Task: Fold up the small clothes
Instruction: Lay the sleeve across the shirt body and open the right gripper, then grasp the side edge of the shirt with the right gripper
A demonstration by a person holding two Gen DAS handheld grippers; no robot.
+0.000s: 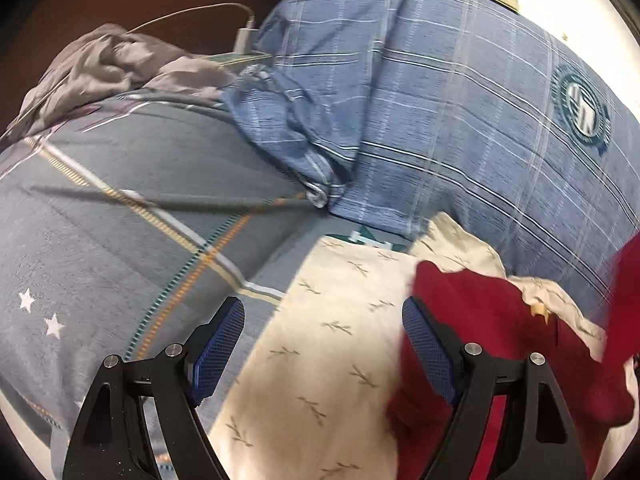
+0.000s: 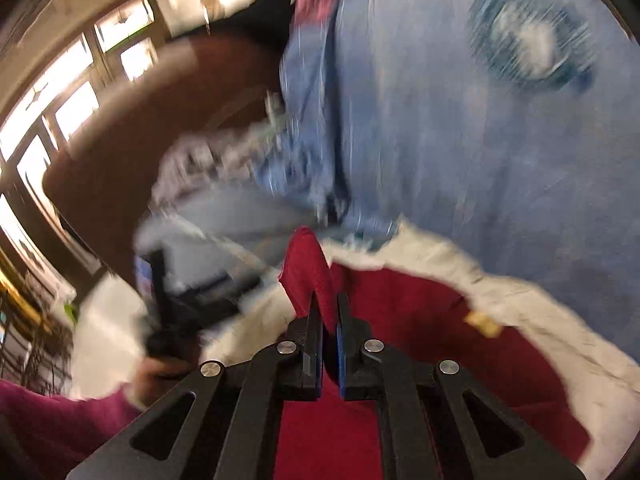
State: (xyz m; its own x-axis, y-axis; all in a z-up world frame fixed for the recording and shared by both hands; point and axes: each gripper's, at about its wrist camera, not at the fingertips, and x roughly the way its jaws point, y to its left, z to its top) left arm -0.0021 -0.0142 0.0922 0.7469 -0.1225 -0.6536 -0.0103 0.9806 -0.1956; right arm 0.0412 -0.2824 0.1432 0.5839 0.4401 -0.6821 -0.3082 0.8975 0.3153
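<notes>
Your right gripper (image 2: 329, 312) pinches the red garment's (image 2: 400, 308) edge; your left gripper (image 1: 324, 344), jaws wide and empty, hovers just to its left.

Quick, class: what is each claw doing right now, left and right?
Left claw: open, holding nothing.
Right claw: closed on the red garment.

Left gripper (image 1: 324, 312) points downward with its jaws spread wide and nothing between the blue pads (image 1: 218, 346). Right gripper (image 2: 329, 300) has its jaws clamped on red cloth (image 2: 308, 268); a magenta sleeve (image 2: 52, 420) shows at lower left
</notes>
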